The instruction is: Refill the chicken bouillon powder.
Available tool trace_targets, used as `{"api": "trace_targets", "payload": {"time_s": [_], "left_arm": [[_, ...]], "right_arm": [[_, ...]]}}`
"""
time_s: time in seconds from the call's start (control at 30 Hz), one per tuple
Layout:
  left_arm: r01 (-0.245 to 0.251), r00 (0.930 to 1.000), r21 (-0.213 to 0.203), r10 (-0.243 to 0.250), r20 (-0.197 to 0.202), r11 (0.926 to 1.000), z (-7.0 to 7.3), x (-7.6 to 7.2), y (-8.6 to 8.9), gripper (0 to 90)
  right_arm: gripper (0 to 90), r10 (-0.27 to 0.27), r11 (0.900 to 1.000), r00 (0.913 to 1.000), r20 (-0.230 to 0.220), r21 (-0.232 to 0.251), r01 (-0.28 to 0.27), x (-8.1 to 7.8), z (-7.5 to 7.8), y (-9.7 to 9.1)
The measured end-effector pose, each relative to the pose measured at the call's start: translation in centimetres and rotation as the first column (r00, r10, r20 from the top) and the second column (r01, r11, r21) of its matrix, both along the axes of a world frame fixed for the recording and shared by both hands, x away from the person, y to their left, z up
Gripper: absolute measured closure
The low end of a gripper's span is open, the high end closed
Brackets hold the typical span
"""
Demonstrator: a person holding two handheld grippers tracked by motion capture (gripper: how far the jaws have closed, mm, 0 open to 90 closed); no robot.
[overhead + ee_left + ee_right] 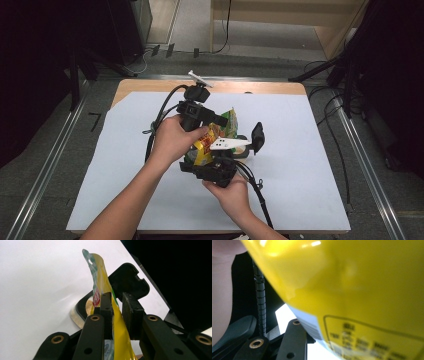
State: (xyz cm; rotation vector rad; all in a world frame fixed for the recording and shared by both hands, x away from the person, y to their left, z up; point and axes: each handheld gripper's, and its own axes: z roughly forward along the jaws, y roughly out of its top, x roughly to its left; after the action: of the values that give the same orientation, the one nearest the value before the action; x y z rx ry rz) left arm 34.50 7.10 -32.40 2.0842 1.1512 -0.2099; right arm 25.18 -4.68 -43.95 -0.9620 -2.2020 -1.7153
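A yellow and green snack bag [216, 134] is held up over the middle of the table between both grippers. My left gripper [223, 121] comes in from the left. In the left gripper view its jaws [117, 307] are shut on the bag's [100, 277] thin upper edge. My right gripper [202, 159] sits below and nearer the person, gripping the bag's lower end. In the right gripper view the glossy yellow bag [352, 285] is pressed close over the jaws. One black finger [294, 340] shows there and the other is hidden.
A small black case [256, 136] with its lid flipped up stands on the white sheet [310, 165] just right of the bag, and its lid [127, 280] shows behind the bag. Cables trail from both grippers. Dark stands and floor rails flank the table.
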Motion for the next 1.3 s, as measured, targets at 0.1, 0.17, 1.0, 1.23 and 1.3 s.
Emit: {"api": "trace_targets", "payload": {"time_s": [0.1, 0.17, 1.0, 1.23, 1.3], "left_arm": [[-0.004, 0.9999, -0.005, 0.004, -0.013, 1.0, -0.06, 0.2, 0.01, 79.8], [-0.008, 0.9998, -0.002, 0.008, -0.02, 1.0, 0.0, 0.28, -0.03, 79.9], [-0.015, 0.9993, 0.009, 0.016, -0.035, 0.9998, -0.23, 0.5, 0.21, 82.5], [-0.018, 0.9992, 0.001, 0.018, -0.036, 0.9998, -0.33, 0.43, 0.39, 82.7], [-0.014, 0.9995, -0.012, 0.014, -0.029, 0.9998, -0.44, 0.25, 0.6, 82.6]], "right_arm": [[71.7, 0.001, 1.0, 1.0, -0.005, 0.009, -0.001, 0.07, -0.05, -0.05], [71.9, 0.015, 0.9996, 0.9998, -0.017, 0.025, -0.014, 0.17, -0.14, -0.12], [72.2, 0.0, 1.0, 0.9999, 0.011, -0.003, 0.0, -0.23, -0.66, 0.09], [72.2, 0.002, 0.9999, 0.9999, 0.011, -0.01, -0.001, -0.29, -0.77, 0.2], [72.0, 0.003, 0.9998, 0.9998, 0.02, -0.018, -0.003, -0.33, -0.77, 0.22]]}}
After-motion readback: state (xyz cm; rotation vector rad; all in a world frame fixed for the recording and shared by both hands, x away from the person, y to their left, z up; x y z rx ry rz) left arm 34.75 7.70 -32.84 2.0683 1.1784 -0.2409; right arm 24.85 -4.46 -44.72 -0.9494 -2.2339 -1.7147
